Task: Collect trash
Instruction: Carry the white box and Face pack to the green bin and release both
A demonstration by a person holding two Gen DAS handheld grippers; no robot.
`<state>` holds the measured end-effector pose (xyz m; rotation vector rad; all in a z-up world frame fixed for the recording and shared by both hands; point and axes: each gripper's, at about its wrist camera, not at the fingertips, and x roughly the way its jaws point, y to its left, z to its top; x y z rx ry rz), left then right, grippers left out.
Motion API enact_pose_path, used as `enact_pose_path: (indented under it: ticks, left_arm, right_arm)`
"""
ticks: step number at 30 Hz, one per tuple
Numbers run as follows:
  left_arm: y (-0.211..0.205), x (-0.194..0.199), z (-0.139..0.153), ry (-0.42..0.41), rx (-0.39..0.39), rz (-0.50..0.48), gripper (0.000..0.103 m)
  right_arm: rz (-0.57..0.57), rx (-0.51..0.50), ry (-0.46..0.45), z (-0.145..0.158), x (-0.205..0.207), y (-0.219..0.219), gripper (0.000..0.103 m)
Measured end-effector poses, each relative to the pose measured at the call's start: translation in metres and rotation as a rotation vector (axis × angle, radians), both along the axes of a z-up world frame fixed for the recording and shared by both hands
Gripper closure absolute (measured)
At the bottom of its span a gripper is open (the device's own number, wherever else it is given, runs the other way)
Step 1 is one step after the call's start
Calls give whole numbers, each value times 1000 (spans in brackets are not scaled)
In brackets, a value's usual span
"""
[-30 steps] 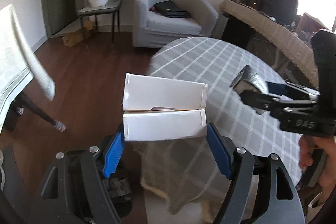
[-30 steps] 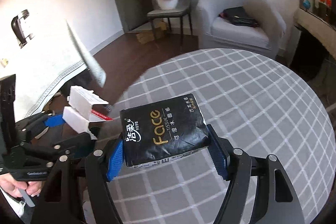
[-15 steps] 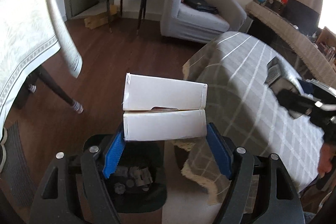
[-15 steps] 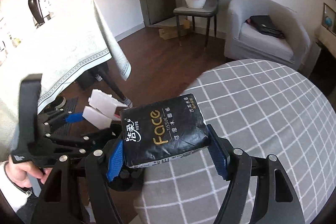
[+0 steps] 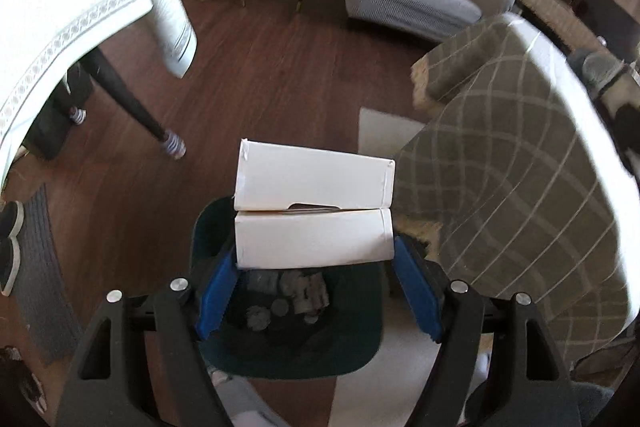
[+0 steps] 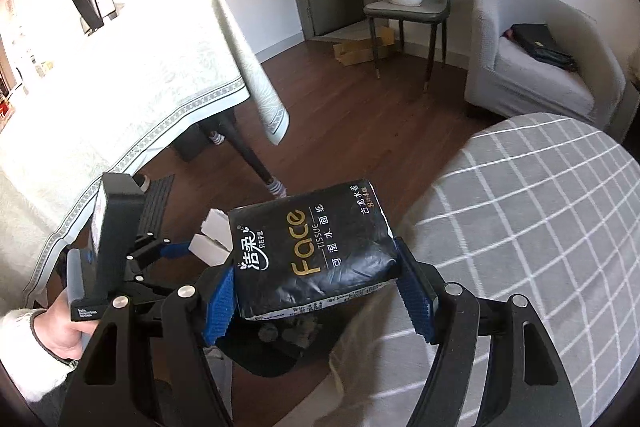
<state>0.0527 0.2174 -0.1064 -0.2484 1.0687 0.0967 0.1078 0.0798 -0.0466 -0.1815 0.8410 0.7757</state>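
My left gripper (image 5: 316, 291) is shut on a white cardboard box (image 5: 314, 215) with an open flap, held directly above a dark trash bin (image 5: 288, 339) on the floor; crumpled grey trash lies inside the bin. My right gripper (image 6: 316, 303) is shut on a black "Face" tissue pack (image 6: 312, 251), held over the table's edge, above and beside the same bin (image 6: 276, 347). The left gripper and its white box (image 6: 212, 239) show at the left of the right wrist view.
A round table with a grey checked cloth (image 6: 540, 247) is on the right, its cloth hanging by the bin (image 5: 520, 207). A table with a white cloth (image 6: 120, 87) stands left, its leg (image 5: 132, 107) near the bin. Armchair (image 6: 540, 59) and chair (image 6: 408, 7) stand behind.
Both grippers have swung left off the round table and tilted down. The left gripper with the white box now hangs over the trash bin; the right follows with the tissue pack.
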Motion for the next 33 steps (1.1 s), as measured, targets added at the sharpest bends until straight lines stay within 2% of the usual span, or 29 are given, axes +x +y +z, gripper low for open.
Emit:
enact_pose_path:
  ticks: [10, 16, 25, 33]
  left_arm:
    - [19, -14, -49, 169, 27, -40, 26]
    - [22, -23, -64, 216, 47, -67, 22]
    - [44, -32, -50, 181, 34, -35, 23]
    - [56, -40, -10, 63, 44, -9, 37]
  right_arm:
    - [73, -42, 39, -18, -9, 51, 31]
    - [92, -69, 67, -34, -6, 74, 31]
    - [76, -138, 131, -73, 3, 91, 31]
    - [94, -169, 199, -107, -1, 112, 31]
